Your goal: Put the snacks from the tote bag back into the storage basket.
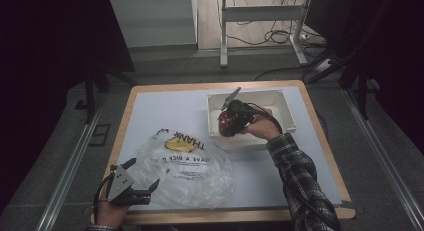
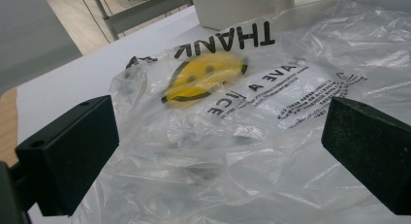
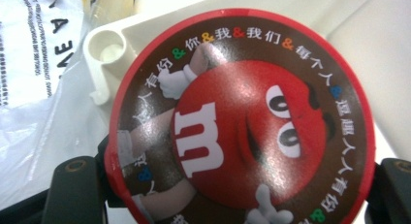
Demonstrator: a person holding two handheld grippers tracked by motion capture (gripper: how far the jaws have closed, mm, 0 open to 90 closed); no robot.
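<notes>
A round red candy container (image 3: 242, 132), its lid printed with a red cartoon character and a white "m", sits between the jaws of my right gripper (image 3: 232, 195), which is shut on it. In the high view that container (image 1: 227, 123) hangs over the left part of a white plastic bin (image 1: 287, 108), with the right gripper (image 1: 231, 118) on it. A clear plastic bag (image 1: 187, 166) with a yellow smiley and "THANK" lettering lies crumpled on the table. My left gripper (image 1: 144, 173) stands open at the bag's near left edge. Its jaws frame the bag (image 2: 242, 112) without touching it, left gripper (image 2: 220, 156).
The white table sheet (image 1: 165, 111) has a wooden border. The bin's corner post (image 3: 109, 52) is just behind the container. Beyond the table stand a metal frame (image 1: 260, 13) and floor cables (image 1: 280, 36). Dark curtains flank both sides.
</notes>
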